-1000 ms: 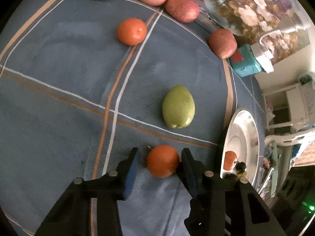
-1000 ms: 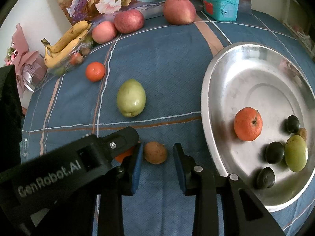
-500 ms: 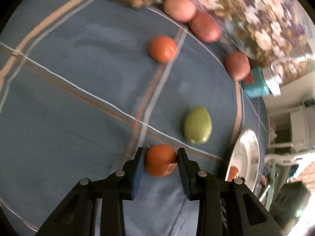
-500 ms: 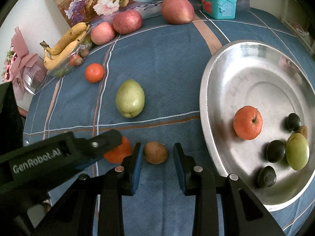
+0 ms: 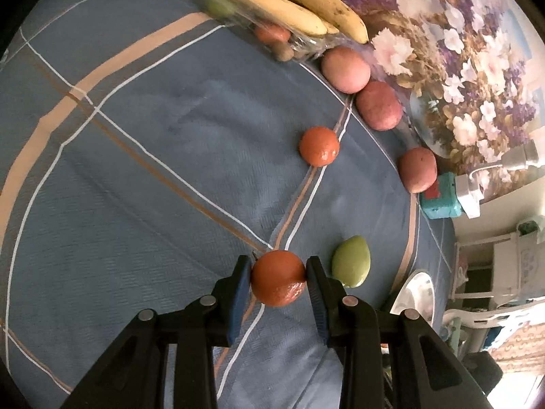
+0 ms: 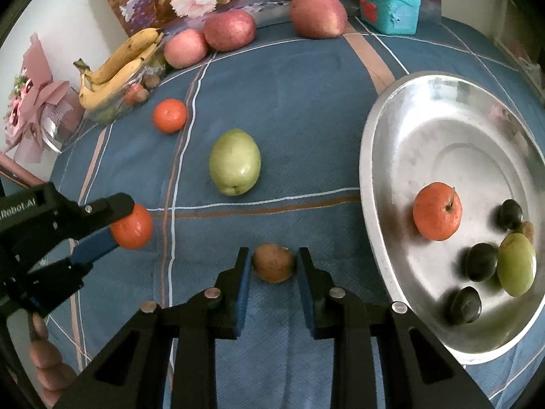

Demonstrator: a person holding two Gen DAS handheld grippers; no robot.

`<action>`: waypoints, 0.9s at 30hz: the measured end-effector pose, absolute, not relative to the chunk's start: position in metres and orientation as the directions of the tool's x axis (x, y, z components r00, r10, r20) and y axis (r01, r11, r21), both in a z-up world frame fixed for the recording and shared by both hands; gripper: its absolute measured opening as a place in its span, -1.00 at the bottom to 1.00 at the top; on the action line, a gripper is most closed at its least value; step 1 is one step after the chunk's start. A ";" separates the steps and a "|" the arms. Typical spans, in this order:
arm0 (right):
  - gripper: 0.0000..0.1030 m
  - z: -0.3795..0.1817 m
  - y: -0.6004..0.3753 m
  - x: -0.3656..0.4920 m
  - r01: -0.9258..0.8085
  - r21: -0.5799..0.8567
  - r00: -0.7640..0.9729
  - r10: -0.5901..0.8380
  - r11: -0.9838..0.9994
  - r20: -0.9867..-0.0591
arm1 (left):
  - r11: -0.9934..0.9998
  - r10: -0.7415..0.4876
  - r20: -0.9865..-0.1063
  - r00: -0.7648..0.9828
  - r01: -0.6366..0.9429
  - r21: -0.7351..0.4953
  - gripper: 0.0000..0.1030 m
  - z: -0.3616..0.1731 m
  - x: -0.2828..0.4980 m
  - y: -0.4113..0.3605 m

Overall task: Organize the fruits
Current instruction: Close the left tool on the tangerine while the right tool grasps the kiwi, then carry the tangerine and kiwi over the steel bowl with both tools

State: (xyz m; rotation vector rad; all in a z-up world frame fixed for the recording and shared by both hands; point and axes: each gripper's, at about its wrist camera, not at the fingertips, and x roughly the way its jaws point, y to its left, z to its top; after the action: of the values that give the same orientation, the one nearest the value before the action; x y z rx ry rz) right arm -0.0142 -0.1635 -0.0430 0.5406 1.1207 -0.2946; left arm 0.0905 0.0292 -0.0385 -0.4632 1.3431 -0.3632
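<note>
My left claw [image 5: 278, 278] grips the orange [image 5: 278, 283], both pads pressed on its sides. My right claw [image 6: 273, 266] straddles the brown fruit [image 6: 273, 262], narrow, not quite clamped. I'd squeeze evenly, lift straight, then swing right to the metal tray [image 6: 378, 156].

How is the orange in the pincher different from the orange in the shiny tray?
The gripped orange sits squeezed between the left gripper fingers, over the blue cloth; the tray orange rests free in the silver tray. The tray orange shows a stem; the gripped orange shows none. Both are round and orange.
</note>
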 end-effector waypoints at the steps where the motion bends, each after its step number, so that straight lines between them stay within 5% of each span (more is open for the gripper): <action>1: -0.47 -0.041 -0.164 -0.015 0.488 0.264 0.420 0.041 0.832 -0.906 | 0.857 -0.502 -0.842 0.198 -0.018 -0.516 -0.31 -0.038 0.092 0.025; 27: -0.47 0.002 -0.184 0.003 0.537 0.299 0.538 -0.047 0.789 -0.842 | 0.899 -0.400 -0.850 0.342 -0.035 -0.437 -0.31 -0.017 0.124 0.012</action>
State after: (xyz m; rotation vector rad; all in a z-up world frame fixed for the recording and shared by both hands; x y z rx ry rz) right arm 0.0030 -0.1835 0.0020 0.5801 0.9490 -0.3711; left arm 0.1238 0.0119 -0.0175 -0.4162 1.2068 -0.2462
